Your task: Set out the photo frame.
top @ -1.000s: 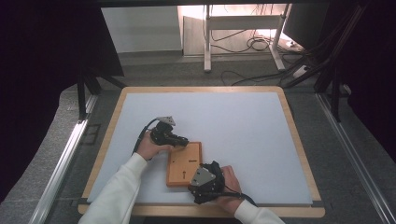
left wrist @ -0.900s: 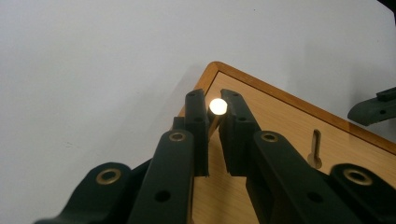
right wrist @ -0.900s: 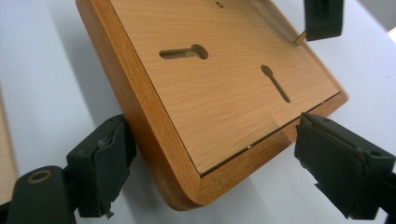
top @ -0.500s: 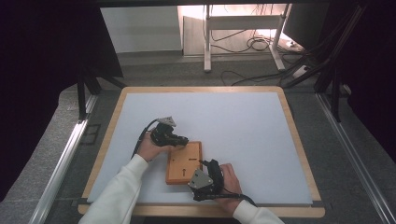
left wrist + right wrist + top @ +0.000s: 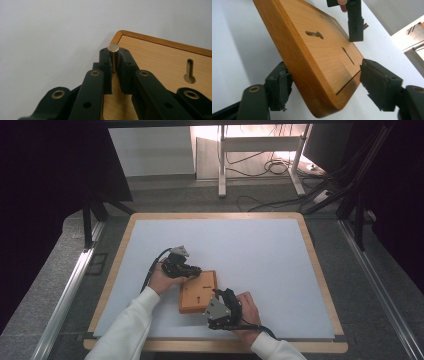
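High view: a white mat [image 5: 260,250] covers a wood-rimmed bench [image 5: 320,270], with cables and the legs of a white stand on the floor beyond it and nothing crowding the work. A wooden board [image 5: 196,292] lies near the front of the mat, between two white-sleeved forearms that enter from the bottom edge. The left hand [image 5: 161,280] rests on the mat at the board's far left corner, its left gripper [image 5: 192,272] pointing across that corner. The right hand [image 5: 246,312] sits at the board's near right corner and aims the right gripper [image 5: 218,296] back toward the board.

Left gripper view: the jaws stand narrow, pinched on a small brass pin [image 5: 113,56] that rises upright at the corner of the board [image 5: 160,62]; a keyhole slot [image 5: 189,72] is cut in the wood to the right.

Right gripper view: the jaws straddle the rounded corner of the board [image 5: 322,52], one black pad on each side, and have just been closing. The left pad sits against the edge; a gap shows between the right pad and the wood, so nothing is clamped. The board's near corner appears tilted up off the mat. The left gripper [image 5: 355,25] shows at the far side.
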`<state>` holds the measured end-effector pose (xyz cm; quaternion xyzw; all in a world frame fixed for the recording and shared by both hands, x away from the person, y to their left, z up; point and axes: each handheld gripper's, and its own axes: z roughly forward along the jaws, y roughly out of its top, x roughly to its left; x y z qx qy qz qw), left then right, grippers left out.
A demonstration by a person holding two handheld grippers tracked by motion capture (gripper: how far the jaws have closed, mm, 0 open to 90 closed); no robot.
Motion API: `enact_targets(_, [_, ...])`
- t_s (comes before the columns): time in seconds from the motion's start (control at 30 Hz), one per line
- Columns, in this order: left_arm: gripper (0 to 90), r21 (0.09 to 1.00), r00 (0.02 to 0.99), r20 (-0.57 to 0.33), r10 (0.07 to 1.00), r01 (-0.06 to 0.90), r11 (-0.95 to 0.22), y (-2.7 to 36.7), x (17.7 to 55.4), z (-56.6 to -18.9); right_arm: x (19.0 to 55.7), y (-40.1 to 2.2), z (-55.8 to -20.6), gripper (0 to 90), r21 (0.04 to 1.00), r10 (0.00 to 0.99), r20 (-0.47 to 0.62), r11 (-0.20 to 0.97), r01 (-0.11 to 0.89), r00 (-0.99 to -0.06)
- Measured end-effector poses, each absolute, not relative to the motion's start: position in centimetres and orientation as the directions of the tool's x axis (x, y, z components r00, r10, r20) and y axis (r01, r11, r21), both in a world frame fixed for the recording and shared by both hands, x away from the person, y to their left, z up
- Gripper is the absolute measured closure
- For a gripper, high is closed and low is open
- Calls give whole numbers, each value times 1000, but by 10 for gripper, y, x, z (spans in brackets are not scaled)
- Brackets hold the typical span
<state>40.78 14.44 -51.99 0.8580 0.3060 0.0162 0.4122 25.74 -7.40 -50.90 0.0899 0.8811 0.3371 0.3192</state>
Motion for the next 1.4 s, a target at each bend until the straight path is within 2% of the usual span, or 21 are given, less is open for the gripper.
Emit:
enact_targets(0.5, [792, 731, 801, -218, 558, 513, -451, 144, 407, -520, 258, -72, -502, 427, 645, 356, -538, 757, -102, -764])
enact_targets(0.57, [739, 734, 799, -211, 563, 510, -449, 145, 407, -519, 258, -72, -500, 442, 645, 357, -546, 756, -108, -758])
enact_targets(0.73, [515, 746, 782, -204, 588, 513, -423, 153, 404, -516, 259, -73, -497, 453, 644, 354, -547, 757, -111, -758])
enact_targets(0.83, [427, 757, 771, -200, 605, 513, -405, 163, 398, -513, 258, -74, -497, 458, 637, 348, -555, 762, -117, -755])
enact_targets(1.03, [377, 776, 748, -189, 637, 511, -369, 187, 386, -507, 259, -75, -496, 467, 635, 346, -560, 763, -121, -753])
enact_targets(1.4, [361, 756, 703, -182, 687, 547, -359, 210, 373, -516, 261, -76, -494, 469, 635, 346, -556, 763, -118, -756])
